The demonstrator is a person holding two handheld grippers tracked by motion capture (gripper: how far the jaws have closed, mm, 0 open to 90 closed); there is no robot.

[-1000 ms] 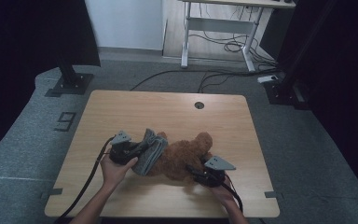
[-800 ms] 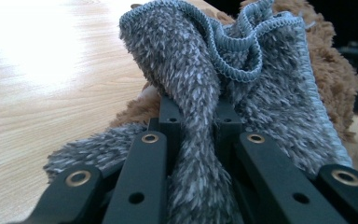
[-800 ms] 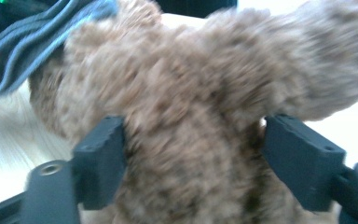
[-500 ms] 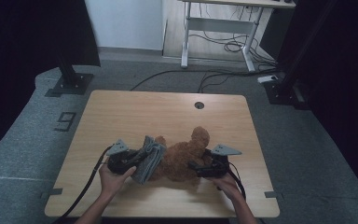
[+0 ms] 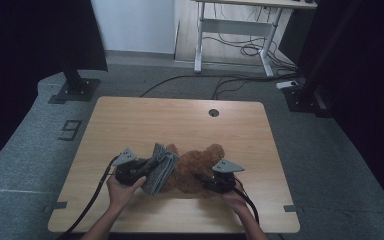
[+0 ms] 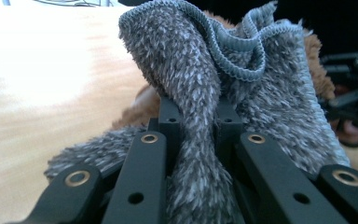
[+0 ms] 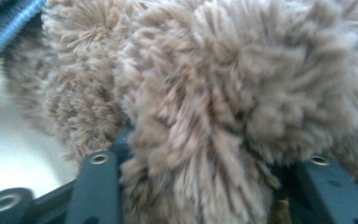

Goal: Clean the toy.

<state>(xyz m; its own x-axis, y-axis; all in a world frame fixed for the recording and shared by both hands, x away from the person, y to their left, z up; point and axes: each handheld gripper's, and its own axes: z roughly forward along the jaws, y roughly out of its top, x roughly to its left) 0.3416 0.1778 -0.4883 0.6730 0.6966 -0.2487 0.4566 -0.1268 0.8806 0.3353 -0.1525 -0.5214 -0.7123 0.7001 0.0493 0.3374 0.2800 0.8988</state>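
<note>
left gripper (image 5: 147, 172): black, grey plate, black cable; right gripper (image 5: 205, 181): same

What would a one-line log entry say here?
left gripper: shut on fuzzy grey cloth | right gripper: jaws closing around brown plush toy

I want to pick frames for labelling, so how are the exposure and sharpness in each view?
High view: dim, with near-black sides, yet the table is evenly lit and sharp enough. Left gripper view: the tabletop at left is blown out to white-orange glare, while the grey towel is crisp. Right gripper view: the brown plush toy sits so close that its fur is soft and blurred, and the lower left is washed out.
</note>
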